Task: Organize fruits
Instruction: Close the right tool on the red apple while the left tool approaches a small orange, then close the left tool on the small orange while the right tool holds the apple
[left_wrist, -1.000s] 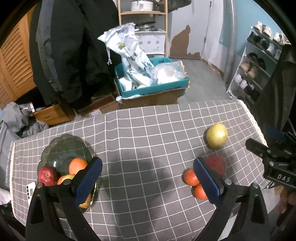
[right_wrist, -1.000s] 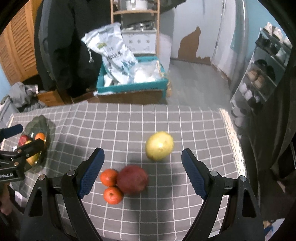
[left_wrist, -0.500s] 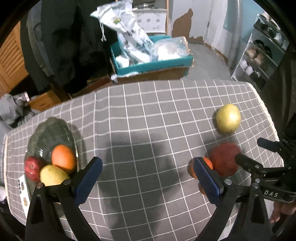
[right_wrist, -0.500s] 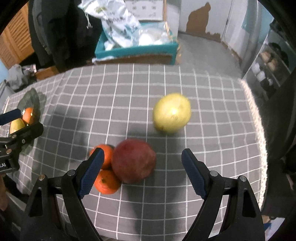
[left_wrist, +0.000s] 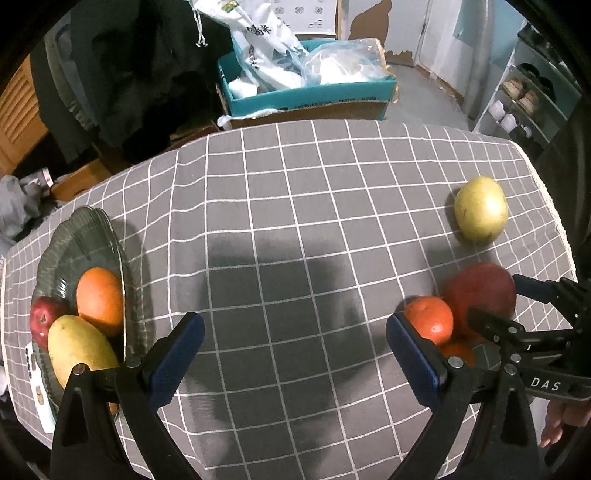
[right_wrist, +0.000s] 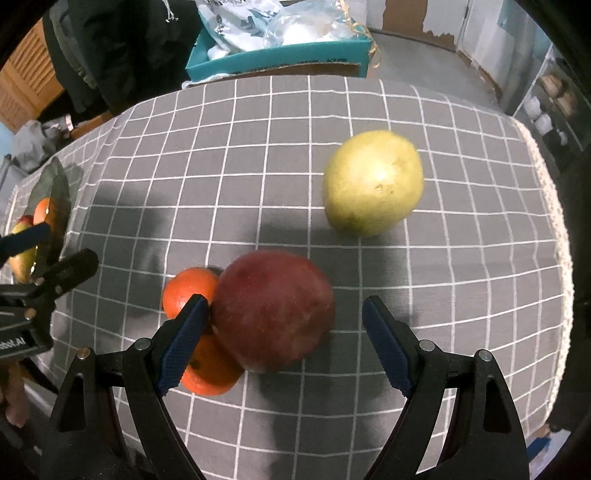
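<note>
Three fruits already sit in the glass bowl (left_wrist: 85, 236) at left, four remain at right, where the right gripper (right_wrist: 284, 332), jaws spread, straddles the red fruit (right_wrist: 273, 310); the left gripper (left_wrist: 295, 354) hangs empty and open.

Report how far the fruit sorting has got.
Done: the glass plate already holds an orange, a red apple and a mango.

In hand: nothing is gripped. The right gripper is open around the large red fruit; the left gripper is open over bare cloth.

Left: the red fruit, two tangerines touching it, and the yellow-green fruit lying apart.
</note>
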